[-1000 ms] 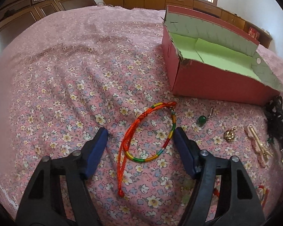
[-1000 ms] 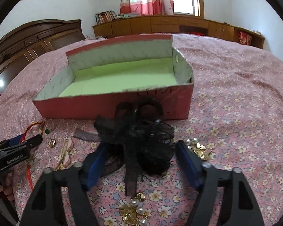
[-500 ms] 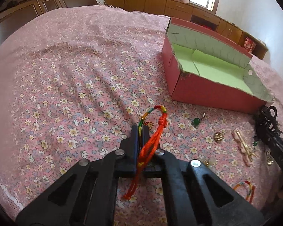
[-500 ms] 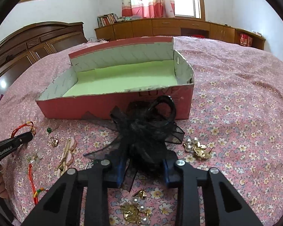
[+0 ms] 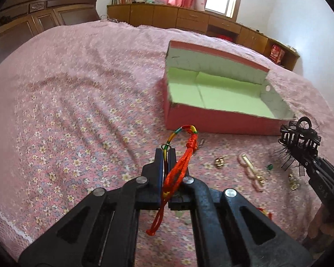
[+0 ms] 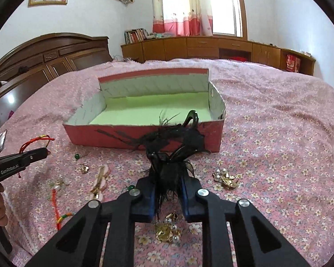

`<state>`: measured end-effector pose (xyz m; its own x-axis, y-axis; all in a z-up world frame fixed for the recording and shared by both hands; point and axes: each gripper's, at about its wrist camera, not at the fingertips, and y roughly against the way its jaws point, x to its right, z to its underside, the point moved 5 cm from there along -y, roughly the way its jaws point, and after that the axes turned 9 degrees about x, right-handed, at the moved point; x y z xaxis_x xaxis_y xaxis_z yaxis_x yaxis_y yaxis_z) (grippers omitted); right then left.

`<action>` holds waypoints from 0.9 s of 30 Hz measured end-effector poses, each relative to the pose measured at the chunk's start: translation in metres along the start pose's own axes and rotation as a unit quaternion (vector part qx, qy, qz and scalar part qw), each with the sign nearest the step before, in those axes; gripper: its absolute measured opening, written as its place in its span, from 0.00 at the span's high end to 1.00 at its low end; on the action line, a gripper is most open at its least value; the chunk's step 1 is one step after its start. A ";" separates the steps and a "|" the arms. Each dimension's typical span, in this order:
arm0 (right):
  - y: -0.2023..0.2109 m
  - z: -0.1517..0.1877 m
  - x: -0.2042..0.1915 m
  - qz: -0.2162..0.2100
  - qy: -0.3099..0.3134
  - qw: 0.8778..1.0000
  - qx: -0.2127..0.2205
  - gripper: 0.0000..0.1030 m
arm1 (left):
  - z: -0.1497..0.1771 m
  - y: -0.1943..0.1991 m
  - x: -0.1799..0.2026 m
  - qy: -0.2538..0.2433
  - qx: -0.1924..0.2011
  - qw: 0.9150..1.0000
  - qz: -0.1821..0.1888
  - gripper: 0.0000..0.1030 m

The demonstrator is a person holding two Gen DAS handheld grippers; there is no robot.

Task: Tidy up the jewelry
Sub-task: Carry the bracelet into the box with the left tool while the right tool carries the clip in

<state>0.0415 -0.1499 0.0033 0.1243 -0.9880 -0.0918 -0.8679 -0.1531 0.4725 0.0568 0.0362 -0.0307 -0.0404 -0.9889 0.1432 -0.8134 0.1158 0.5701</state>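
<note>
My left gripper [image 5: 165, 153] is shut on a red cord bracelet [image 5: 184, 153] with a rainbow section and holds it above the pink floral bedspread. It also shows in the right wrist view [image 6: 36, 141]. My right gripper [image 6: 167, 171] is shut on a black feathery hair clip [image 6: 173, 142], lifted in front of the red box [image 6: 144, 138] with a green floor. In the left wrist view the clip [image 5: 299, 138] hangs at the right, beside the box [image 5: 211, 120].
Loose pieces lie on the bedspread before the box: a pink and gold clip [image 6: 99, 181], gold pearl brooches [image 6: 226, 176] [image 6: 167, 230], a green bead [image 6: 77, 155], a gold earring [image 5: 219, 162], another red cord [image 6: 55, 207]. A phone [image 6: 0, 142] lies at the left.
Both grippers closed on their items a second ago and have since lifted them off the bedspread toward the box.
</note>
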 end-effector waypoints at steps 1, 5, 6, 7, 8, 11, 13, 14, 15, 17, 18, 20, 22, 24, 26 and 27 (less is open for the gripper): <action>0.003 -0.001 -0.001 -0.002 0.000 1.000 0.003 0.81 | -0.001 0.000 0.001 -0.001 0.002 1.000 0.003 1.00; 0.013 -0.008 -0.006 -0.006 0.004 1.000 0.015 0.81 | -0.010 0.009 0.012 -0.009 0.016 1.000 0.014 1.00; 0.015 -0.009 -0.007 -0.007 0.005 1.000 0.018 0.81 | -0.013 0.012 0.015 -0.010 0.020 1.000 0.017 1.00; 0.018 -0.012 -0.008 -0.009 0.005 1.000 0.021 0.81 | -0.015 0.012 0.016 -0.011 0.022 1.000 0.018 1.00; 0.019 -0.014 -0.009 -0.009 0.006 1.000 0.024 0.81 | -0.017 0.013 0.018 -0.013 0.025 0.999 0.020 1.00; 0.025 -0.021 -0.012 -0.011 0.008 0.999 0.033 0.81 | -0.025 0.015 0.022 -0.018 0.032 0.999 0.023 1.00; 0.026 -0.026 -0.013 -0.012 0.012 0.999 0.039 0.81 | -0.030 0.015 0.024 -0.020 0.036 0.999 0.025 1.00; 0.027 -0.029 -0.013 -0.013 0.013 0.999 0.040 0.81 | -0.033 0.015 0.026 -0.021 0.038 0.999 0.026 1.00; 0.027 -0.033 -0.014 -0.014 0.015 0.999 0.043 0.81 | -0.037 0.014 0.027 -0.020 0.040 0.999 0.028 1.00; 0.027 -0.038 -0.015 -0.016 0.017 0.999 0.047 0.81 | -0.042 0.012 0.029 -0.020 0.042 0.998 0.031 1.00; 0.026 -0.041 -0.015 -0.016 0.018 0.998 0.050 0.81 | -0.046 0.010 0.031 -0.021 0.044 0.998 0.032 1.00; 0.024 -0.048 -0.015 -0.016 0.021 0.998 0.054 0.81 | -0.053 0.008 0.034 -0.025 0.049 0.998 0.034 1.00; 0.021 -0.055 -0.015 -0.016 0.020 0.998 0.057 0.81 | -0.063 0.004 0.039 -0.033 0.056 0.997 0.036 1.00; 0.017 -0.062 -0.013 -0.017 0.018 0.998 0.058 0.81 | -0.071 0.000 0.042 -0.037 0.061 0.997 0.037 1.00; 0.010 -0.071 -0.011 -0.018 0.015 0.998 0.059 0.81 | -0.078 -0.004 0.045 -0.040 0.067 0.996 0.039 1.00; 0.006 -0.075 -0.010 -0.019 0.015 0.998 0.058 0.81 | -0.083 -0.007 0.047 -0.044 0.069 0.996 0.040 1.00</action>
<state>0.0708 -0.1427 0.0732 0.1711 -0.9819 -0.0817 -0.9119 -0.1892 0.3641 0.1088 -0.0036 0.0397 -0.1532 -0.9821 0.1095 -0.8771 0.1862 0.4427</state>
